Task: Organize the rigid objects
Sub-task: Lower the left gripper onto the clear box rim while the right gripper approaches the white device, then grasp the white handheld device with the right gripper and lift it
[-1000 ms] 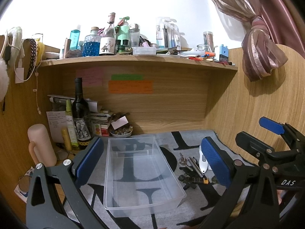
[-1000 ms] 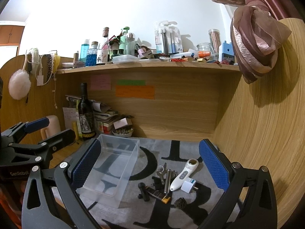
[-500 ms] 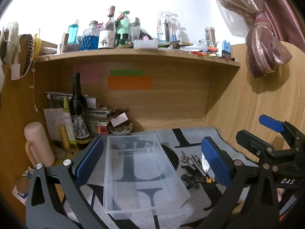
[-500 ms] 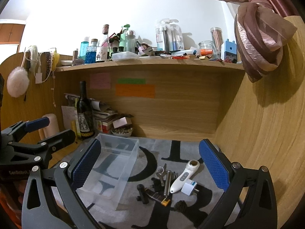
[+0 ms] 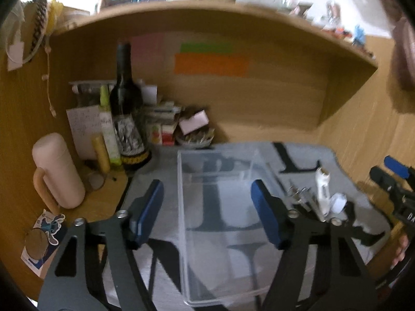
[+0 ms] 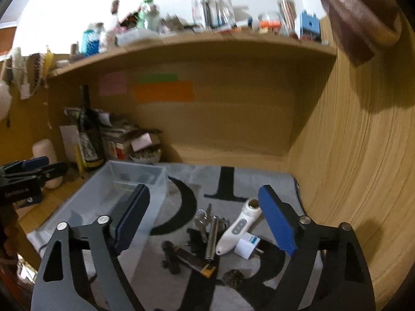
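Observation:
A clear plastic bin (image 5: 181, 233) lies on a grey mat with black letters (image 5: 160, 259). My left gripper (image 5: 207, 213) hovers over the bin's left half. Its jaws are closing, the bin's left rim lies between the fingers, and the pads touch nothing. Right of the bin (image 6: 158, 184) is a pile: a white handheld device (image 6: 238, 228), a white plug adapter (image 6: 246, 248), a metal cylinder (image 6: 211, 235), a small wrench (image 6: 203, 219) and a black stick with a yellow tip (image 6: 192, 260). My right gripper (image 6: 205, 220) hangs above this pile, its jaws closing on nothing.
A dark wine bottle (image 5: 127, 119), a pink flask (image 5: 57, 171), books and a bowl (image 5: 194, 140) crowd the back left corner. A wooden side wall (image 6: 350, 155) closes the right. A shelf (image 6: 194, 44) full of bottles runs overhead.
Both grippers have moved forward and tipped down toward the mat. Both pairs of jaws have narrowed. The left one now hangs over the bin's left side.

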A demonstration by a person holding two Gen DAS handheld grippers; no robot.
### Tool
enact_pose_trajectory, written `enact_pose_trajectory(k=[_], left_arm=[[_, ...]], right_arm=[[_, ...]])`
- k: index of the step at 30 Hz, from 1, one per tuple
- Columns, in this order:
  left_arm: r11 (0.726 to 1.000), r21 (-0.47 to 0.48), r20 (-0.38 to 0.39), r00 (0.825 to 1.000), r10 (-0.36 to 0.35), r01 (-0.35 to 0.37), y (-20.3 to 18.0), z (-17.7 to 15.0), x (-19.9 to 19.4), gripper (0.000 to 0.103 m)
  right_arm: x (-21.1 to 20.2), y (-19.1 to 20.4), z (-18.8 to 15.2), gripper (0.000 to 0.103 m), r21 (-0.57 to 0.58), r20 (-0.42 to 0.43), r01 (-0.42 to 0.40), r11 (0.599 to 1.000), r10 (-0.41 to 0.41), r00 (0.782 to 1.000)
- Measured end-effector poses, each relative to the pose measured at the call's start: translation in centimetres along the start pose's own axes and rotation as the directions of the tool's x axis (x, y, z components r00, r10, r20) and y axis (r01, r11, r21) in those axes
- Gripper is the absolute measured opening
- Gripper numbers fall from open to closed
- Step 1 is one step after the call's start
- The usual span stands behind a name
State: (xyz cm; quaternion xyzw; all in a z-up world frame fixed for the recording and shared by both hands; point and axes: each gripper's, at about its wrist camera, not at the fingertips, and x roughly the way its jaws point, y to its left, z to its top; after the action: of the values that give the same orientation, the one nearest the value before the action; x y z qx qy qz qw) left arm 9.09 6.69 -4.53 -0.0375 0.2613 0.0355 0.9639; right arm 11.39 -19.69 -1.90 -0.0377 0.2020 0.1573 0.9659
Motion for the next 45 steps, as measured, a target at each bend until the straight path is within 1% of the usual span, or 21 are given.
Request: enact_pose_trajectory(k=[2, 4, 6, 8, 10, 12, 14, 16, 18, 19, 21, 23, 26, 32, 33, 37, 42, 45], left_arm=[[1.000, -0.006, -0.056, 0.998, -0.007, 0.007, 0.8, 0.0, 1.6, 0.058], [1.000, -0.015, -0.095, 0.995, -0.004, 0.003, 1.5, -0.1, 2.9, 0.052], [1.000, -0.023, -0.141, 0.990, 0.001, -0.005, 2.2, -0.2, 4.3, 0.044], [0.999, -0.032, -0.178, 0.984, -0.003, -0.003, 2.8, -0.4, 5.3, 0.040], [0.999, -0.039, -0.211, 0.977, -0.007, -0.001, 3.3, -0.6, 6.5, 0.039], [0.999, -0.038, -0.232, 0.973, -0.010, 0.001, 3.6, -0.7, 7.2, 0.036], [0.999, -0.037, -0.259, 0.966, -0.021, 0.012, 3.7, -1.0, 7.9, 0.032], [0.999, -0.042, -0.285, 0.958, -0.036, 0.025, 4.0, -1.1, 8.6, 0.029], [0.998, -0.049, -0.319, 0.947, -0.051, 0.037, 4.2, -1.4, 9.4, 0.020], [0.997, -0.058, -0.329, 0.942, -0.068, 0.051, 4.3, -1.6, 9.6, 0.019], [0.995, -0.071, -0.341, 0.935, -0.091, 0.071, 4.4, -1.7, 10.0, 0.015], [0.993, -0.073, -0.341, 0.933, -0.113, 0.093, 4.2, -1.7, 9.9, 0.011], [0.995, -0.044, -0.333, 0.938, -0.097, 0.088, 3.7, -1.9, 10.1, 0.010], [0.995, -0.036, -0.332, 0.938, -0.103, 0.096, 3.9, -1.8, 10.3, 0.010], [0.995, -0.031, -0.329, 0.939, -0.101, 0.096, 3.9, -1.8, 10.4, 0.010], [0.995, -0.028, -0.323, 0.941, -0.102, 0.098, 3.8, -1.9, 10.3, 0.010], [0.994, -0.025, -0.319, 0.942, -0.106, 0.103, 3.9, -1.9, 10.3, 0.011], [0.994, -0.023, -0.317, 0.943, -0.106, 0.104, 3.9, -1.9, 10.3, 0.011]], right_arm=[[1.1, -0.4, -0.2, 0.077, 0.000, -0.029, 0.012, 1.000, -0.012, 0.999], [2.1, -0.8, -0.3, 0.071, 0.009, -0.059, 0.020, 1.000, -0.019, 0.998], [3.0, -1.3, -0.5, 0.068, 0.017, -0.090, 0.024, 1.000, -0.023, 0.996], [4.0, -1.7, -0.6, 0.064, 0.028, -0.118, 0.030, 0.999, -0.027, 0.993], [4.8, -2.1, -0.8, 0.060, 0.036, -0.147, 0.030, 0.999, -0.025, 0.989], [5.7, -2.4, -1.0, 0.059, 0.037, -0.170, 0.039, 0.999, -0.033, 0.985], [6.4, -2.6, -1.3, 0.057, 0.036, -0.192, 0.045, 0.998, -0.037, 0.981], [7.2, -2.8, -1.6, 0.053, 0.034, -0.215, 0.047, 0.998, -0.039, 0.976], [7.9, -3.2, -1.8, 0.051, 0.031, -0.239, 0.054, 0.998, -0.045, 0.970], [8.3, -3.3, -2.0, 0.049, 0.030, -0.250, 0.057, 0.998, -0.047, 0.967], [9.0, -3.7, -2.2, 0.048, 0.031, -0.272, 0.062, 0.998, -0.051, 0.961], [9.8, -4.3, -2.4, 0.047, 0.037, -0.294, 0.068, 0.997, -0.054, 0.954], [11.0, -5.2, -2.7, 0.046, 0.055, -0.324, 0.086, 0.995, -0.063, 0.944], [13.9, -7.1, -3.4, 0.046, 0.081, -0.398, 0.107, 0.991, -0.067, 0.915], [14.6, -7.3, -3.5, 0.046, 0.088, -0.398, 0.114, 0.990, -0.070, 0.915], [16.6, -8.1, -4.1, 0.046, 0.115, -0.454, 0.109, 0.987, -0.045, 0.890], [19.2, -8.3, -5.0, 0.046, 0.135, -0.522, 0.103, 0.985, -0.017, 0.853], [20.5, -8.1, -5.4, 0.046, 0.129, -0.544, 0.099, 0.987, -0.013, 0.839]])
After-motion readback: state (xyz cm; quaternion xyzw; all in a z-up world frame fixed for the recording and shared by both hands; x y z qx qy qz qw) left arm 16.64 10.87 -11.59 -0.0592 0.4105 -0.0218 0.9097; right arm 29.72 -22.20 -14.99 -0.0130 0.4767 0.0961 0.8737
